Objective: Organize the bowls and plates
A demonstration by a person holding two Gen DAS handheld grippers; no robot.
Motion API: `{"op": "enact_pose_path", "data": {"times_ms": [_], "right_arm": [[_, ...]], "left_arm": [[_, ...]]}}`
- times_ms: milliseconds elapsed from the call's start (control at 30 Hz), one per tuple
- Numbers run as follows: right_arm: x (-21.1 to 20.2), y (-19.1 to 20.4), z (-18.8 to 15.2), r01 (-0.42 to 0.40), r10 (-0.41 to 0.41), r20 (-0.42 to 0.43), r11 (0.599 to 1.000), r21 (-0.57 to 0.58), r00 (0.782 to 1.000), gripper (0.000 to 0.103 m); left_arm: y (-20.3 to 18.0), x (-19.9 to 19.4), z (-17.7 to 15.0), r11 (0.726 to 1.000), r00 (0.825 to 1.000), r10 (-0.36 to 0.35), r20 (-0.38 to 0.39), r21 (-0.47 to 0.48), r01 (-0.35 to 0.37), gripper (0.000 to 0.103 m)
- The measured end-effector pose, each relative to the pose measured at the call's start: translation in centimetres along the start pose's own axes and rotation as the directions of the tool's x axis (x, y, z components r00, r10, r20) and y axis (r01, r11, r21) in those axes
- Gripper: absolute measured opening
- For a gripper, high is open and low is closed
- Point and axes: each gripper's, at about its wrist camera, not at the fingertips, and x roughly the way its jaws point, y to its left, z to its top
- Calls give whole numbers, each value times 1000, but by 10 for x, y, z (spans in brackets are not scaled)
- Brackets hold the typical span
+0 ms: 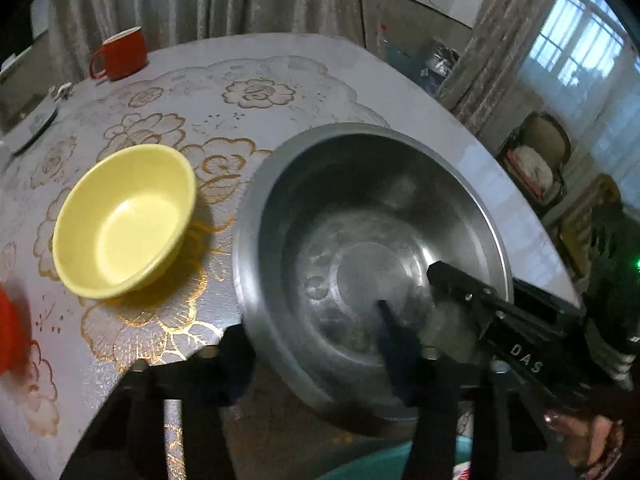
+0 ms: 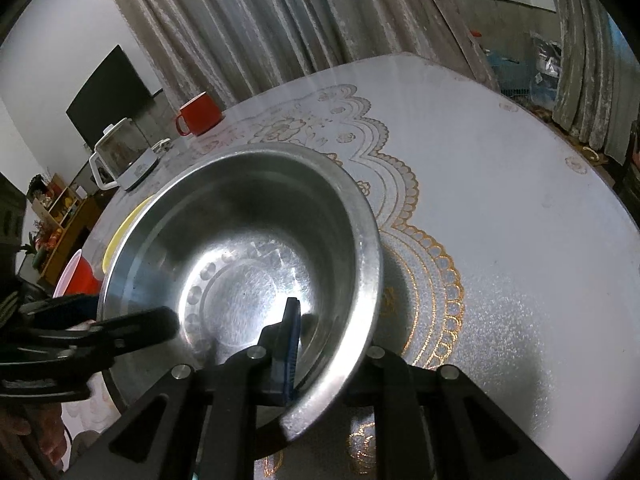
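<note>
Partly hidden: yellow bowl (image 2: 126,224) behind steel bowl's (image 2: 256,216) rim, rt view.

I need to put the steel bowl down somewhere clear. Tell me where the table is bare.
The widest bare patch of table lies right of the steel bowl, out to the far edge. Left is crowded: the yellow bowl, a red cup, the kettle and the red mug.
</note>
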Motion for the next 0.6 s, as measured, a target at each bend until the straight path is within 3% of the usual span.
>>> {"op": "enact_pose_path", "data": {"times_ms": [233,400,600], "right_arm": [[-12,6,-9,56,-55,6,997,-58,998,14],[-24,3,-17,51,-51,-1,998,-30,999,13],[-50,13,-22,66,-64,44,997,-46,997,13]], "left_arm": [[-1,0,-9,1000,1000,10,-1,26,-10,21],[-16,-16,-22,995,999,39,34,87,-42,20],[-16,-39,-32,999,997,-12,72,42,9,20]]}}
